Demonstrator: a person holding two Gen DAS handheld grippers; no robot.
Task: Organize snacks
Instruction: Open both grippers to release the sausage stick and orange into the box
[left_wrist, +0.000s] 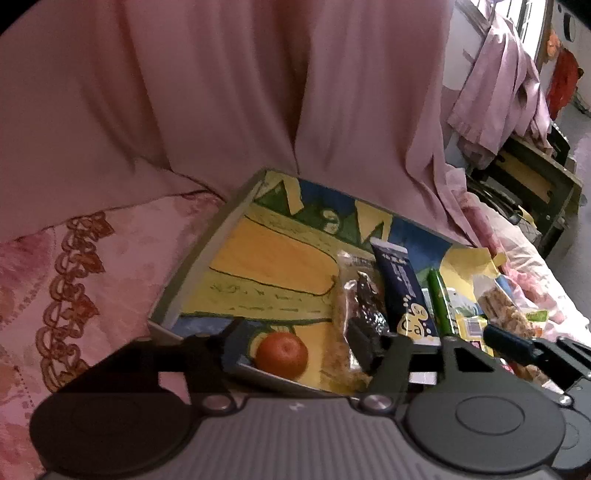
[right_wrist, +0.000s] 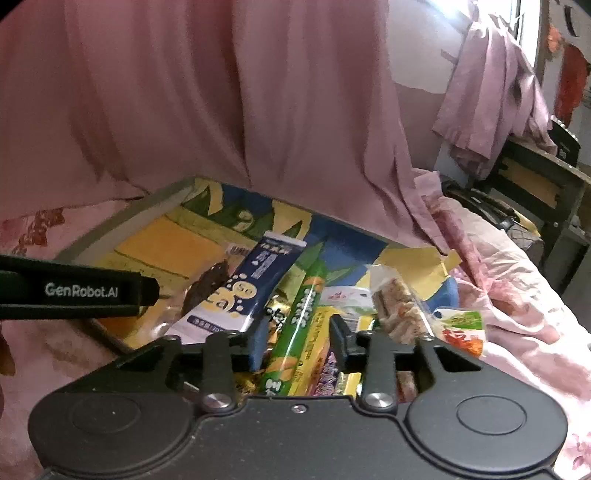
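Two pairs of tongs hang over a shallow rectangular tray (left_wrist: 199, 280) with a grey rim and a bright yellow, blue and green printed floor, which lies on a pink flowered bedspread (left_wrist: 74, 266) in front of hanging pink curtains (left_wrist: 221, 92).

The left tongs (left_wrist: 291, 343) stand spread apart with nothing pressed between their pads; a round orange fruit (left_wrist: 282, 355) sits on the tray floor in the gap between them, apart from both, and a clear packet of brown crunchy snack (left_wrist: 341, 332) lies just beside the right-hand finger.

The right tongs (right_wrist: 298, 338) are partly parted, and a long green and yellow snack stick wrapper (right_wrist: 295, 332) runs up through the gap. Whether the pads touch it cannot be told, though they do not appear to squeeze it.

Next to that wrapper lie a dark blue and white packet with yellow lettering (right_wrist: 255, 284), leaning across the tray's near right corner, and a clear bag of pale brown puffed pieces (right_wrist: 399, 306). More small packets are heaped under these at the tray's right edge, spilling onto the bedspread.
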